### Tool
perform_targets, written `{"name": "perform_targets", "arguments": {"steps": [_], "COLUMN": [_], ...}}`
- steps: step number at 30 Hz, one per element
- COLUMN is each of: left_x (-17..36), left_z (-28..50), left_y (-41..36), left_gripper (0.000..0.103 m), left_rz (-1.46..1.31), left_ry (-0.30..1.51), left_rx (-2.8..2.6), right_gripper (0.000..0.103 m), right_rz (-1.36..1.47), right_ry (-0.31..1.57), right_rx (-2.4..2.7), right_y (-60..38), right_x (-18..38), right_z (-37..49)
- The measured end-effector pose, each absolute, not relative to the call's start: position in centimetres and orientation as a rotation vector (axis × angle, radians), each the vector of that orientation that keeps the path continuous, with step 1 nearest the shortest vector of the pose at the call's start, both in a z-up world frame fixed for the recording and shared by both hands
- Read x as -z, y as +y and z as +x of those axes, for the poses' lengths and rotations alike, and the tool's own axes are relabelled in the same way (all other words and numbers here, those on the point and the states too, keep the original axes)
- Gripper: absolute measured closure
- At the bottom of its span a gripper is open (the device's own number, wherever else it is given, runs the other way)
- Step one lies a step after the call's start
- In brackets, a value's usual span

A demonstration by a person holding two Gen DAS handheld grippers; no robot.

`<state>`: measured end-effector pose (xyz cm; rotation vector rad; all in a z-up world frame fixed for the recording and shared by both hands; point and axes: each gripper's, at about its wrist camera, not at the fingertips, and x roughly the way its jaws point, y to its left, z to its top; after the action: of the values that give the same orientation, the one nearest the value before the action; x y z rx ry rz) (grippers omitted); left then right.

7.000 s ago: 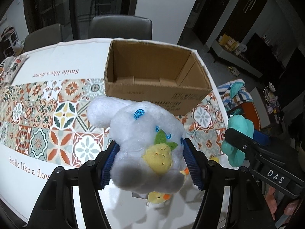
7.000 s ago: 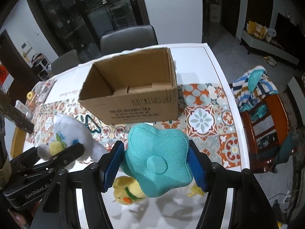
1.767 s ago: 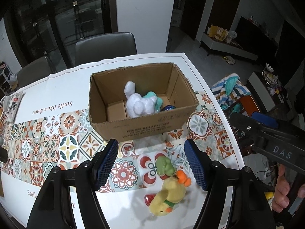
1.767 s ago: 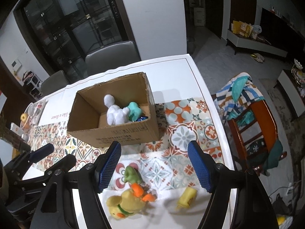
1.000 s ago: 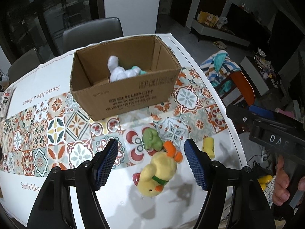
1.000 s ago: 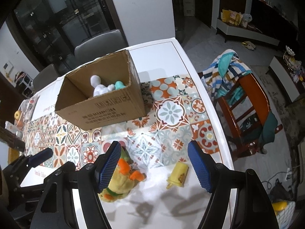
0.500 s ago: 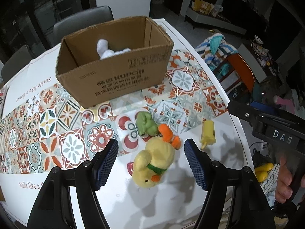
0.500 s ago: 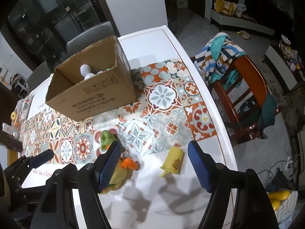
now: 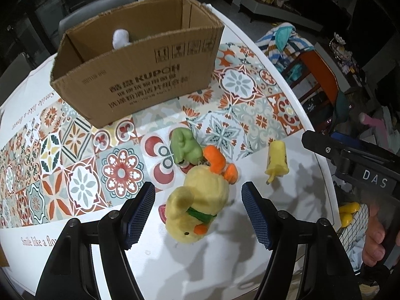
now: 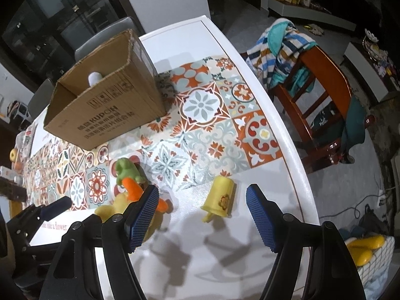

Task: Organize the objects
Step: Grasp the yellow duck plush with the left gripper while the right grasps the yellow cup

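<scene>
**Both grippers hanging over the last toys on the table**

Left to right. Off to the upper left of the left gripper point(image 9: 197, 210) sits the cardboard box point(image 9: 140, 75), open at the top, with a bit of white plush point(image 9: 120, 38) poking above its rim. It stands on the patterned tablecloth point(image 9: 80, 155), well apart from either gripper.

The left gripper is spread wide with nothing pinched. The yellow duck plush point(image 9: 197, 207) lies on the white table point(image 9: 200, 262) right in the gap between its blue pads point(image 9: 137, 215), but neither pad touches it. Just past the duck's orange feet, further out from the fingertips, is a small green plush point(image 9: 185, 147), touching or almost touching the duck.

To the right of that, the right gripper point(image 10: 202, 218) points steeply down, jaws also spread and empty. The little yellow popsicle toy point(image 10: 220, 200) lies on its side just ahead of the gap, nearer the right finger's side than the left, with its stick end pointing back toward the gripper. The duck peeks out from behind the right gripper's left finger.

Far right, beyond the table edge, a wooden chair point(image 10: 322, 105) with striped cloth point(image 10: 277, 42) draped over it.
</scene>
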<state>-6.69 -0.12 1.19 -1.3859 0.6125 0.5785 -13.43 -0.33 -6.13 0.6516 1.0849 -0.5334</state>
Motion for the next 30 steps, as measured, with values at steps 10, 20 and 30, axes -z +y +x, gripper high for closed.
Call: {"name": "perform_targets", "arguments": {"steps": [10,20,30], "left_x": [0.2,1.3,2.3], "left_z": [-5.0,-3.1,-2.3], "left_y": [-0.4,-0.6,-0.7], "left_gripper": [0.032,0.032,0.032], "left_rz": [-1.350,-1.306,-1.264], "left_ry": [0.678,0.742,0.786], "left_rx": [-0.497,-0.431,-0.371], "right_gripper": [0.031,0.031,0.031], "right_rz": [0.680,0.701,0.715], "right_ry": [1.139,1.207,1.261], "right_rx": [0.525,0.506,0.485], "right_y": [-0.9,-1.2,-1.4], "right_x": [8.5,11.3,13.5], "right_z": [-13.6,-13.5,-12.9]}}
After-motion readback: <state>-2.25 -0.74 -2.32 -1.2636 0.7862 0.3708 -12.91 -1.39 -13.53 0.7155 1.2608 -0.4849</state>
